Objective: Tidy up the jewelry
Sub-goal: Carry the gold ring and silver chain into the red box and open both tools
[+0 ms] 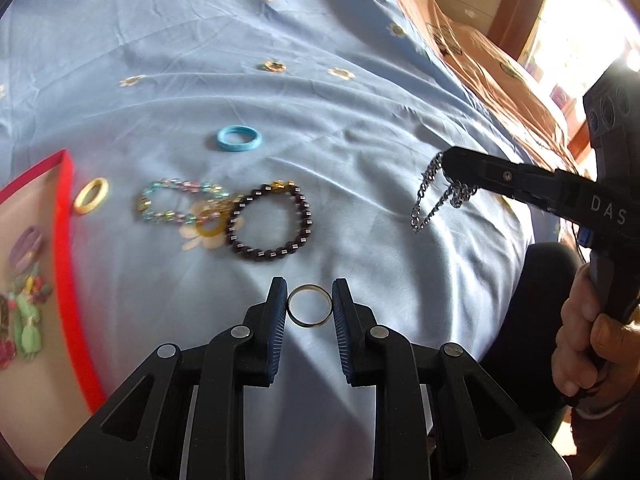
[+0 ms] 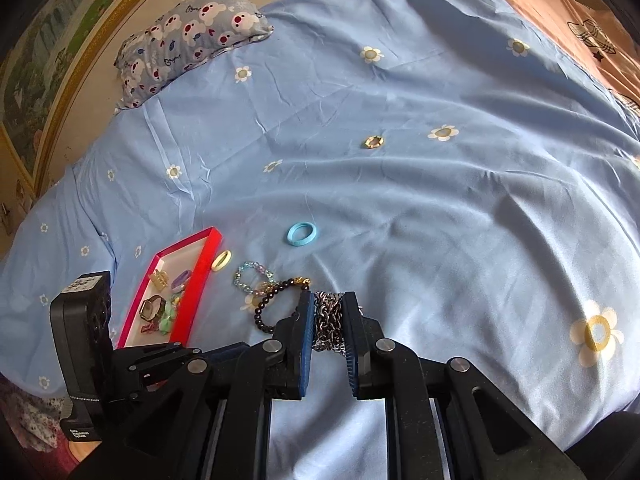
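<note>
A thin silver ring (image 1: 310,325) stands upright between the pads of my left gripper (image 1: 310,292), which is shut on it just above the blue sheet. My right gripper (image 2: 329,300) is shut on a bunched silver chain (image 2: 328,320). In the left wrist view the chain (image 1: 428,200) dangles from the right gripper (image 1: 448,160) over the bed. On the sheet lie a dark bead bracelet (image 1: 308,216), a pastel bead bracelet (image 1: 176,184), a blue ring (image 1: 224,142), a cream ring (image 1: 82,202) and a small gold ring (image 1: 275,66). A red tray (image 2: 200,276) at the left holds several pieces.
A patterned pillow (image 2: 192,36) lies at the far left of the bed. An orange sheet (image 2: 560,4) covers the far right. A person's hand (image 1: 588,340) grips the right tool's handle. The left tool's black body (image 2: 80,340) stands beside the tray.
</note>
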### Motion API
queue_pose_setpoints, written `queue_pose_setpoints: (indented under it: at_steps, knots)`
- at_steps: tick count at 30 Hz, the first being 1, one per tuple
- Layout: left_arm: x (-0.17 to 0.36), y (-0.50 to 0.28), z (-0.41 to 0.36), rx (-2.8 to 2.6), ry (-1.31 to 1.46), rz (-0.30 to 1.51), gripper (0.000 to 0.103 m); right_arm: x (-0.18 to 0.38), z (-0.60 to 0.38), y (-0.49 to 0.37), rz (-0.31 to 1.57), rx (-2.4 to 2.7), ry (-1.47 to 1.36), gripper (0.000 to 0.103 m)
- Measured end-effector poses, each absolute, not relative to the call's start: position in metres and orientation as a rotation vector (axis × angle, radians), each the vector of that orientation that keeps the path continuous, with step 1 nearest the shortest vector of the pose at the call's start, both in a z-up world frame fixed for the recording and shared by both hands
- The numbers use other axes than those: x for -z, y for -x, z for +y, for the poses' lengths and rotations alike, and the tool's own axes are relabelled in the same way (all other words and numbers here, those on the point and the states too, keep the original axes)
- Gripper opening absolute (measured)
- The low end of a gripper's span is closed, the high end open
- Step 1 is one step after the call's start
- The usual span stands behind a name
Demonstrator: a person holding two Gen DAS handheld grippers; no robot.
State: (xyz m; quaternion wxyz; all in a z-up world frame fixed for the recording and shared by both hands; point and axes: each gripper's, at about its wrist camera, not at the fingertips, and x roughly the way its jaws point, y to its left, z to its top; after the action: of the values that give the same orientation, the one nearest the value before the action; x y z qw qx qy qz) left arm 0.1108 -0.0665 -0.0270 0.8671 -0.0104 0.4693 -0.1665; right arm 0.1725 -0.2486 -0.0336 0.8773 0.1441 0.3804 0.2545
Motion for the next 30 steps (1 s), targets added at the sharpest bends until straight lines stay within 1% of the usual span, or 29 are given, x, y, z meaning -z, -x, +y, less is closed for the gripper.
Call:
queue_pose_setpoints:
  at_steps: [8, 10, 18, 30]
  knots:
    - [0.008, -0.090, -0.014, 0.278, 0.112, 0.943, 0.021, 0.024, -0.214, -0.161, 0.796, -0.611, -0.267, 0.014]
    - [0.009, -0.086, -0.006, 0.282, 0.113, 0.957, 0.021, 0.022, -0.203, -0.158, 0.798, -0.634, -0.252, 0.014]
    - [0.005, -0.066, 0.033, 0.183, 0.132, 0.917, 0.021, 0.018, -0.151, -0.145, 0.818, -0.728, -0.187, 0.014]
    - [0.007, -0.041, 0.110, 0.030, 0.206, 0.896, 0.021, 0.008, -0.064, -0.129, 0.819, -0.898, -0.093, 0.014]
